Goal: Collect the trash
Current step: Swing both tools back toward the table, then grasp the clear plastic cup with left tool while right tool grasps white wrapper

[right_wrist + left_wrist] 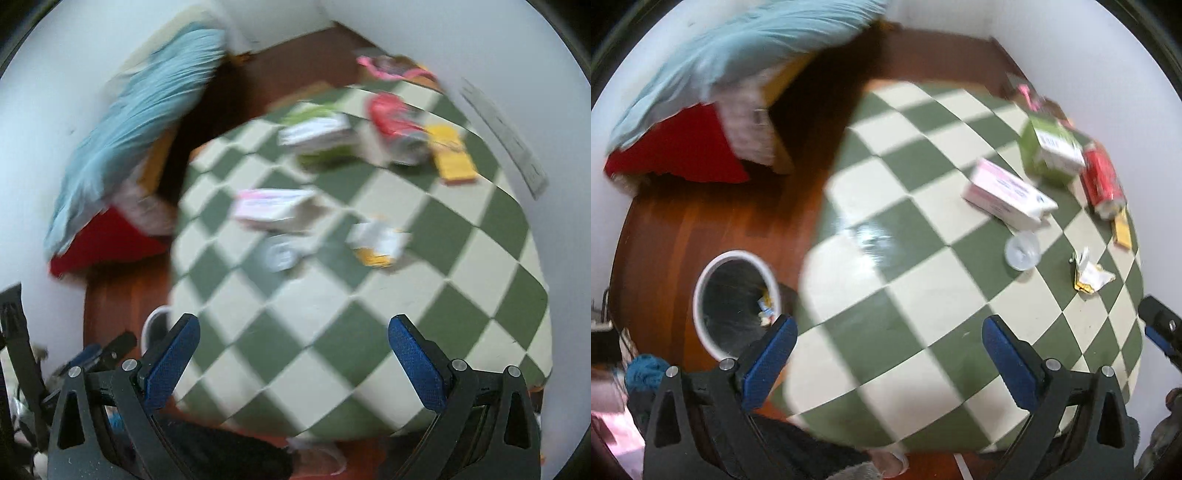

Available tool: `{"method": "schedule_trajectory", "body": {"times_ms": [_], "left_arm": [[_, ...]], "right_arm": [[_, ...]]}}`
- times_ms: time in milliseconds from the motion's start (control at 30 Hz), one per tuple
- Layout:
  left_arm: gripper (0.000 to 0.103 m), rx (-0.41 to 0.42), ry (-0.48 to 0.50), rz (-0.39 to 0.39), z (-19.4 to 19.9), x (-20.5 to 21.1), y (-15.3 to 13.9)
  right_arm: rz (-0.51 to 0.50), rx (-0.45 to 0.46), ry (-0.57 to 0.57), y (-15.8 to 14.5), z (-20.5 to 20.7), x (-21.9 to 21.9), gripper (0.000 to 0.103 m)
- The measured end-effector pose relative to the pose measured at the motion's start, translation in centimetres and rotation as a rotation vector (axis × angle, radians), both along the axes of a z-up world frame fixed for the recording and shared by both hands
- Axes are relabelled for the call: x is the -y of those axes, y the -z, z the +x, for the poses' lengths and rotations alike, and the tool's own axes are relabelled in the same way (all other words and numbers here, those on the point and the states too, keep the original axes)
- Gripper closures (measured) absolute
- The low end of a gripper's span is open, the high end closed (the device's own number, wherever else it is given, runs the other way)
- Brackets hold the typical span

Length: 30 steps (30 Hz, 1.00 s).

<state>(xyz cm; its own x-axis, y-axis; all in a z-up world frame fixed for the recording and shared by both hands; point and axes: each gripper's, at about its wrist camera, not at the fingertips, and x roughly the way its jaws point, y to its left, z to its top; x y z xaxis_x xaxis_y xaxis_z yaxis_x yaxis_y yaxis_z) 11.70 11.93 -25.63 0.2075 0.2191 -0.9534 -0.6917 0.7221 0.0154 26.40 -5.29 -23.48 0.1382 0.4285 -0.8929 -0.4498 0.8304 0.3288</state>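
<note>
On tabletop [923,295], green-and-cream chequered cloth, round-edged: all remaining trash lies grouped at the far right side, well apart from both tools.
Bin: white-rimmed round wastebasket [737,302] on the wooden floor, just beside the tabletop's left edge; some scraps already inside.
Item 1: green-and-white carton [1051,149], lying beside item 2.
Item 2: red drink can [1102,181], on its side.
Item 3: pink-and-white carton [1008,194], lying flat, nearest the centre.
Item 4: clear round plastic lid or cup [1021,251], just beside item 3.
Item 5: crumpled white-and-yellow wrapper [1089,275].
Left hand-held gripper [886,354]: jaws wide, empty.
Right hand-held gripper [293,354]: jaws wide, empty; view blurred.
Handling note: likely step is reaching for a piece. Suggest the pink carton first, jaws across its narrow width; pinch the wrapper low to the cloth.
</note>
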Motion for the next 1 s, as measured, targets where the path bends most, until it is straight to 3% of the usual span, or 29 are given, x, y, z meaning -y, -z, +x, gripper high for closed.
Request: {"method": "schedule_trajectory", "body": {"times_ms": [33,100,133,333,600,700,767,833,933,1000], "left_arm": [[0.001,-0.013,0.02,0.003,1.2,0.4,0.8],[0.001,-0.036,0.052,0.009,3.1,0.9,2.0],[0.001,-0.047,0.069,0.011,4.1,1.2,2.6],[0.001,-0.083,0.131,-0.012,7.8,1.9,4.8],[0.002,-0.07,0.216,-0.009,11.1,3.6,6.0],[0.021,-0.065,0.239,0.003,11.9,4.3,6.0],[0.028,-0.064,0.249,0.003,12.3,4.8,6.2],[0.047,-0.062,0.251,0.0,12.6,4.9,6.2],[0.066,-0.056,0.252,-0.009,12.8,5.4,6.3],[0.066,-0.054,0.252,-0.004,12.9,5.2,6.3]], "right_arm": [[-0.008,-0.011,0.033,1.1,1.5,0.9,0.003],[-0.025,-0.026,0.071,3.0,3.5,2.1,0.023],[-0.035,-0.038,0.092,4.0,4.7,2.4,0.027],[-0.039,-0.092,0.175,8.8,9.8,3.5,0.033],[-0.033,-0.111,0.174,11.9,11.3,1.1,0.045],[-0.047,-0.096,0.151,11.7,10.9,0.0,0.059],[-0.065,-0.077,0.148,11.7,10.8,-0.3,0.063],[-0.081,-0.065,0.14,11.9,10.7,-0.7,0.074],[-0.1,-0.05,0.131,11.9,10.5,-0.9,0.076],[-0.11,-0.045,0.122,11.9,10.5,-1.0,0.084]]}}
